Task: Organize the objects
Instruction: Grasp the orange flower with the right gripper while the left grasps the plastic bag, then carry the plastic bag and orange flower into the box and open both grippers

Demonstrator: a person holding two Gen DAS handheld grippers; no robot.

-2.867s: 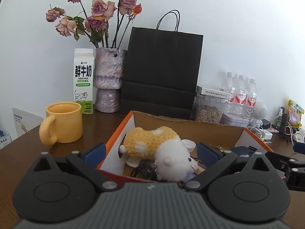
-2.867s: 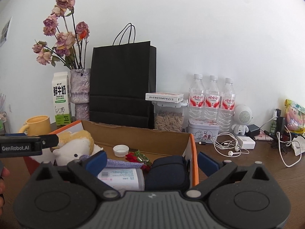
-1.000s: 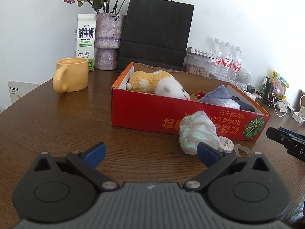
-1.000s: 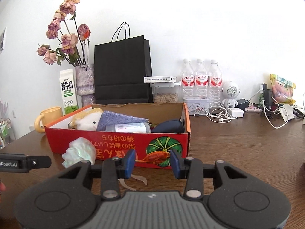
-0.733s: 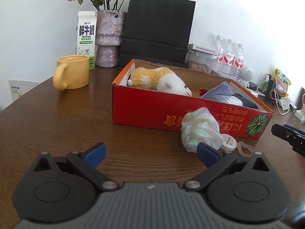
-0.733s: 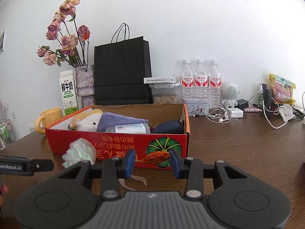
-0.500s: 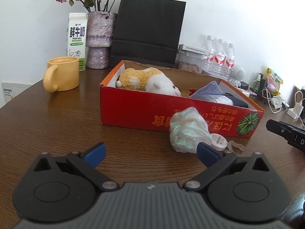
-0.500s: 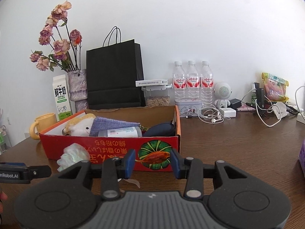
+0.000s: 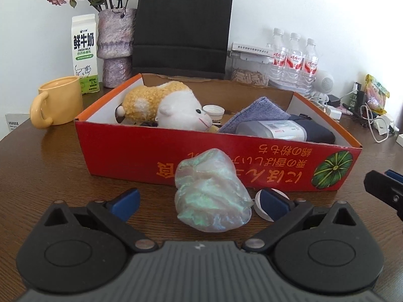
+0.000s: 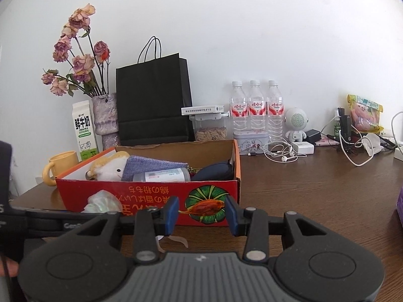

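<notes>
Your red box [image 9: 131,151] on the wooden surface [image 9: 45,176] is pretty full: a yellow-and-white plush toy [image 9: 166,105] at the left end, a white cap [image 9: 213,111] behind it, then a blue-grey cloth [image 9: 257,112], a clear bottle [image 9: 272,130] lying on its side, and a dark pouch [image 9: 320,132] at the right end. Your left gripper [image 9: 199,202] is spread wide, with nothing clamped; the crumpled iridescent bag [image 9: 211,191] sits between its fingers, just in front of the box wall. It looks shiny, pale green-pink and bunched up, with a small white lid [image 9: 259,205] just beside it. Your right gripper [image 10: 201,214] is only partly open and empty, pointing at the box's pumpkin picture [image 10: 205,205].
</notes>
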